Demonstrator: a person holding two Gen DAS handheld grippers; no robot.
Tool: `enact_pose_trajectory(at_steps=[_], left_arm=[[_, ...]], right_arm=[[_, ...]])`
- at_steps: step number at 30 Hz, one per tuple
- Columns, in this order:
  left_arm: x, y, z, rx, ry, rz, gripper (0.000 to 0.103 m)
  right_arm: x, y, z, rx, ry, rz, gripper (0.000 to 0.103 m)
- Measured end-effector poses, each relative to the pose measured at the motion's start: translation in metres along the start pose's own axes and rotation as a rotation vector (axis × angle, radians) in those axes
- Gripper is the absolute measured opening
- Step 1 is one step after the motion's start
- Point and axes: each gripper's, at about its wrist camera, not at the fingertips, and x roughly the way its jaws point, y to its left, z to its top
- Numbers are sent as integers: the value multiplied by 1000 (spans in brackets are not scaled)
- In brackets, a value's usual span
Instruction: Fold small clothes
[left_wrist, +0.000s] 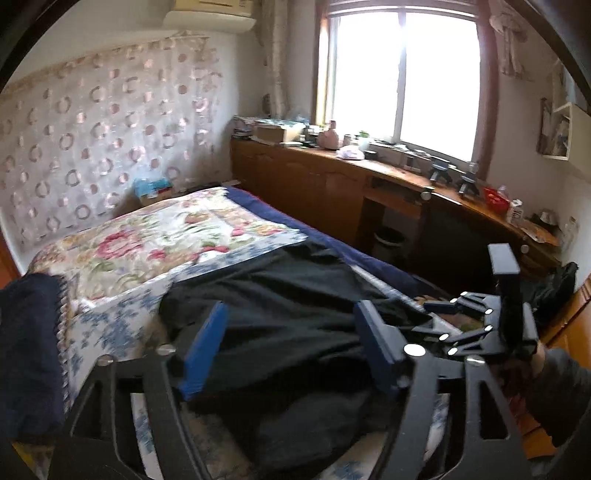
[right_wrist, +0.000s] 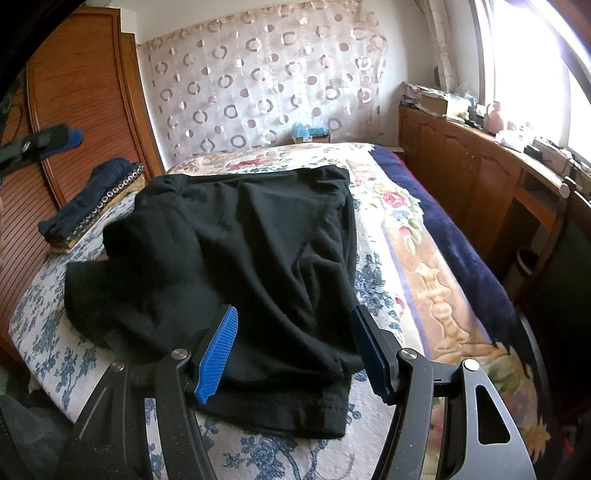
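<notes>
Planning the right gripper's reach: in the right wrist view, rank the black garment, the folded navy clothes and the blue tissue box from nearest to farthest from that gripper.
1. Black garment, spread on the bed right under the open right gripper.
2. Folded navy clothes, at the bed's left edge, midway back.
3. Blue tissue box, at the bed's head by the circle-patterned curtain.

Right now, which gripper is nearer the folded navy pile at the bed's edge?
Left. The left gripper hovers over the black garment with the navy pile close beside it; the right gripper sits at the garment's opposite side.
</notes>
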Motion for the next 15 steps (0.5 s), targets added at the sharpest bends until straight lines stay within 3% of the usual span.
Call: enact_pose_trajectory(at_steps=[5, 15], left_arm=[[-13, 30, -23, -65, -13, 103, 78], [-17, 62, -59, -137, 6, 184, 78]], right_arm=[[7, 11, 11, -29, -4, 13, 66], [30, 49, 36, -99, 7, 121, 65]])
